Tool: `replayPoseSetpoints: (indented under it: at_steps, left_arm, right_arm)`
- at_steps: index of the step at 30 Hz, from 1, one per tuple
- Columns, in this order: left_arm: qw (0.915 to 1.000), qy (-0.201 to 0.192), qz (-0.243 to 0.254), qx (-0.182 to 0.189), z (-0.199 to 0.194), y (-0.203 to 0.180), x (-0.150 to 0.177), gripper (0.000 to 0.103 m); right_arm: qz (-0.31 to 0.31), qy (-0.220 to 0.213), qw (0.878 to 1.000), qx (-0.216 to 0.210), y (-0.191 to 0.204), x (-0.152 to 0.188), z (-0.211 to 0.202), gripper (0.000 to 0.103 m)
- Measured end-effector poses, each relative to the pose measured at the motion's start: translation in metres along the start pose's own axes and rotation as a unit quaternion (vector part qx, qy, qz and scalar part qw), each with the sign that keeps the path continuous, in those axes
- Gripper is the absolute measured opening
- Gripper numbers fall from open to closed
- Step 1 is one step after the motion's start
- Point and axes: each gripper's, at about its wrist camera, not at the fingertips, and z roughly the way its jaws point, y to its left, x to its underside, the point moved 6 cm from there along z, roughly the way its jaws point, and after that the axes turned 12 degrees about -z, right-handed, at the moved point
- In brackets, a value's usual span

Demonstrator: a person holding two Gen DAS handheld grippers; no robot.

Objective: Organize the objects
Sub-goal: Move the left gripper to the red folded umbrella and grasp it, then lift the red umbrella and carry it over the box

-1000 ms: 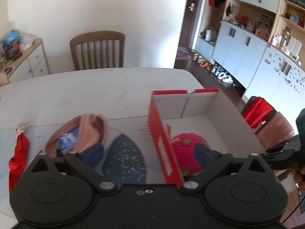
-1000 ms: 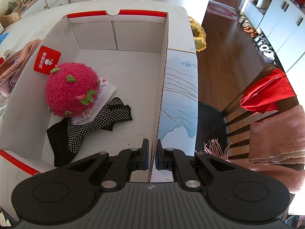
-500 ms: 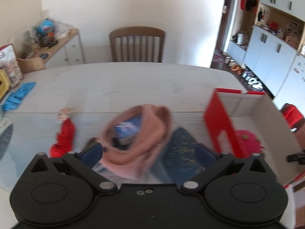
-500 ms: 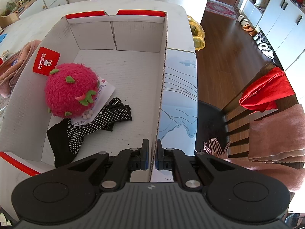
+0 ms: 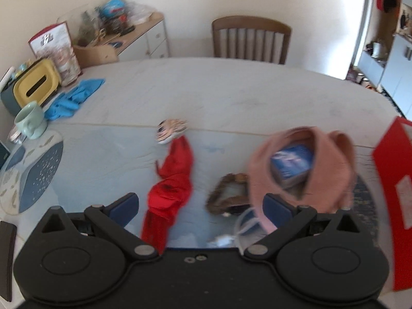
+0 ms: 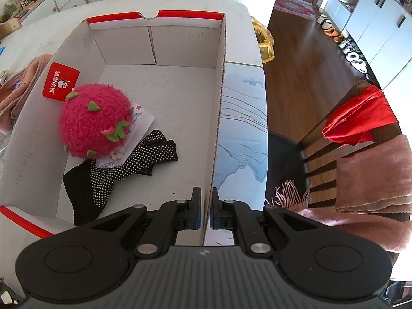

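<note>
far left in the left wrist view: a wooden sideboard [image 5: 134,36] against the cream wall, piled with clutter. on the pale marble table [image 5: 219,90], at its left edge, a yellow tissue box [image 5: 36,83], a mint mug [image 5: 31,119] and a crumpled blue cloth [image 5: 74,97]. nearer, a clear glass mat over blue printed ovals. toward the middle, a small striped pouch [image 5: 171,130] touching the top of a red cloth [image 5: 172,182], which trails down between the spread fingers of the left gripper [image 5: 200,206]; jaws wide apart, nothing clamped. just right of the red cloth, a brown loop, blurred, perhaps a hair tie [image 5: 226,190]. right again, a pink garment [image 5: 301,164] wrapped around a blue packet [image 5: 292,163], lying just beside the red outer wall of the cardboard box [image 5: 394,180]. at the far edge, a slatted wooden chair [image 5: 251,40].

in the right wrist view: same box [image 6: 159,82], white inside, red rim, holding a fuzzy pink strawberry plush [image 6: 95,121] on a printed paper, a red tag on the left wall, and black dotted gloves [image 6: 134,164] near the front. right gripper [image 6: 205,212] clenched on the box's right wall, one finger inside, one outside. right of the table, dark wood floor, a chair draped with red and pink cloths [image 6: 365,154], white cabinets with shoes lined along them.
</note>
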Motion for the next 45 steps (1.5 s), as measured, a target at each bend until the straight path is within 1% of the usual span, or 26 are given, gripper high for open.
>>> replayPoseSetpoints:
  at_steps: [4, 6, 9, 13, 15, 17, 19, 20, 21, 23, 27, 29, 32, 38, 42, 45]
  left_arm:
    - [0.9997, 0.011, -0.009, -0.022, 0.024, 0.015, -0.006, 0.100]
    - [0.9992, 0.018, -0.018, -0.031, 0.035, 0.022, -0.008, 0.097]
    - [0.9985, 0.027, -0.028, -0.038, 0.048, 0.030, -0.008, 0.094]
    - [0.9983, 0.038, -0.021, -0.040, 0.061, 0.033, -0.006, 0.089]
    - [0.9980, 0.044, -0.017, -0.043, 0.066, 0.034, -0.005, 0.081]
    - [0.9975, 0.050, -0.019, -0.046, 0.070, 0.035, -0.004, 0.078]
    - [0.9973, 0.055, -0.018, -0.046, 0.073, 0.035, -0.003, 0.069]
    - [0.9973, 0.056, -0.015, -0.046, 0.073, 0.035, -0.002, 0.060]
    - [0.9973, 0.057, -0.014, -0.044, 0.074, 0.035, -0.002, 0.054]
    - [0.9974, 0.059, -0.016, -0.038, 0.073, 0.034, -0.002, 0.045]
    - [0.9975, 0.058, -0.014, -0.039, 0.070, 0.033, -0.002, 0.034]
    - [0.9976, 0.054, -0.013, -0.042, 0.065, 0.032, -0.002, 0.030]
    - [0.9981, 0.044, -0.010, -0.042, 0.055, 0.031, -0.002, 0.027]
    - [0.9990, 0.026, -0.008, -0.035, 0.026, 0.023, -0.002, 0.026]
    - [0.9996, 0.021, -0.017, -0.012, 0.004, 0.014, -0.001, 0.026]
    - [0.9997, 0.018, -0.015, -0.001, -0.010, 0.005, 0.002, 0.026]
  right_arm:
    - [0.003, 0.003, 1.000, 0.003, 0.002, 0.000, 0.000, 0.005]
    - [0.006, 0.005, 1.000, 0.005, 0.003, -0.001, 0.000, 0.005]
    - [0.008, 0.008, 1.000, 0.009, 0.005, -0.001, 0.000, 0.005]
    - [0.006, 0.010, 1.000, 0.012, 0.008, -0.001, 0.000, 0.005]
    - [0.005, 0.011, 1.000, 0.015, 0.010, -0.001, 0.001, 0.005]
    - [0.003, 0.012, 1.000, 0.018, 0.010, -0.001, 0.001, 0.005]
    - [0.004, 0.013, 1.000, 0.019, 0.009, 0.000, 0.002, 0.005]
    - [0.005, 0.013, 1.000, 0.019, 0.009, -0.001, 0.003, 0.005]
    - [0.005, 0.013, 1.000, 0.019, 0.009, -0.001, 0.004, 0.005]
    - [0.003, 0.013, 1.000, 0.020, 0.010, -0.001, 0.004, 0.005]
    - [0.001, 0.012, 1.000, 0.020, 0.011, -0.001, 0.005, 0.005]
    - [-0.001, 0.011, 1.000, 0.020, 0.011, -0.001, 0.005, 0.005]
    - [-0.005, 0.009, 1.000, 0.020, 0.011, -0.001, 0.005, 0.005]
    - [-0.011, 0.005, 1.000, 0.015, 0.011, -0.001, 0.004, 0.005]
    - [-0.015, 0.001, 1.000, 0.010, 0.011, -0.001, 0.004, 0.005]
    - [-0.026, -0.003, 1.000, 0.011, 0.012, -0.001, 0.003, 0.005]
